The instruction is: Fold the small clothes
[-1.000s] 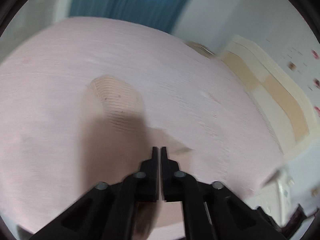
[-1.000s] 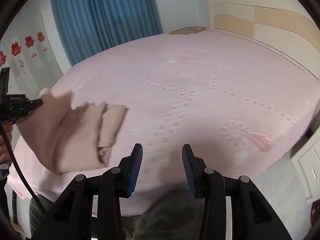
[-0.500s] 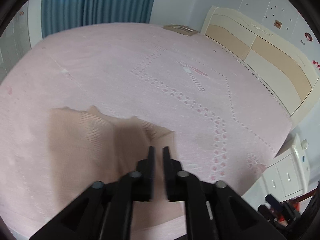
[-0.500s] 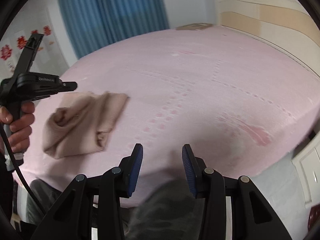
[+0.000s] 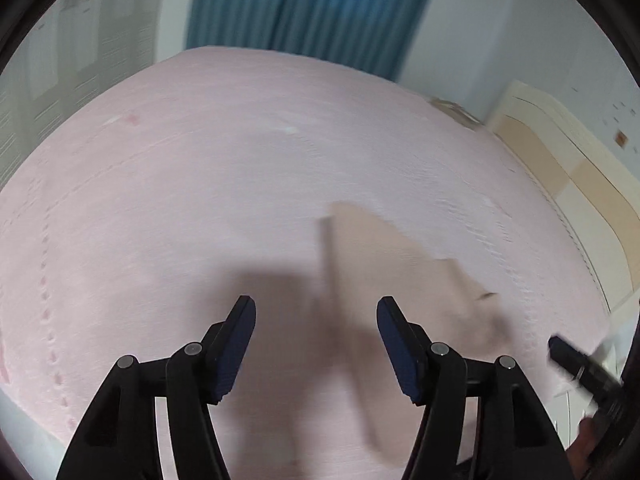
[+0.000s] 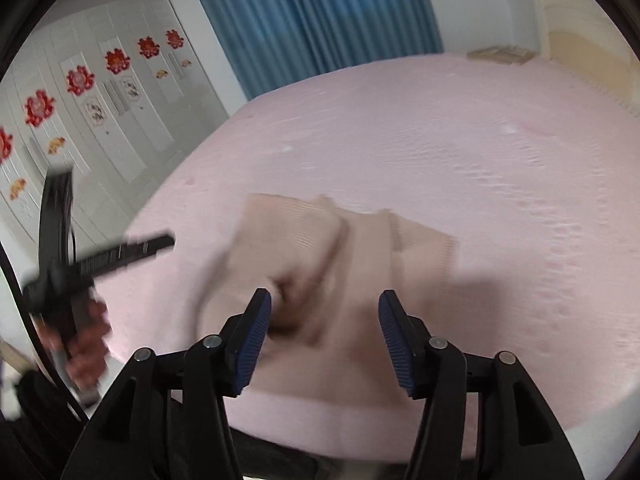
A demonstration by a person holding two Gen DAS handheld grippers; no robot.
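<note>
A beige knit garment [image 6: 320, 240] lies crumpled and partly folded on the pink bed [image 6: 460, 152]. My right gripper [image 6: 324, 306] hovers just over its near edge. Its jaws are opening, with cloth showing beyond the gap but no pad pressing on it. In the left wrist view the garment [image 5: 372, 248] lies ahead and to the right. My left gripper [image 5: 316, 314] is above the bedspread [image 5: 200, 180], its jaws opening with nothing held. The left gripper [image 6: 164, 242] also shows from the side, held by a hand [image 6: 84, 340], left of the garment. The right gripper's tip [image 5: 560, 350] shows at the far right. Both views are motion-blurred.
A blue curtain [image 6: 312, 16] hangs behind the bed. White wardrobe doors [image 6: 120, 92] with red paper decorations stand on the left. A cream headboard [image 5: 568, 168] runs along the right. A flat tan object [image 6: 500, 54] lies at the bed's far corner. The bed's near edge is close below the grippers.
The left gripper, shut on the garment a second ago, has opened and swung away to the left. The garment now lies on the bed. The right gripper opened wider and moved over the garment.
</note>
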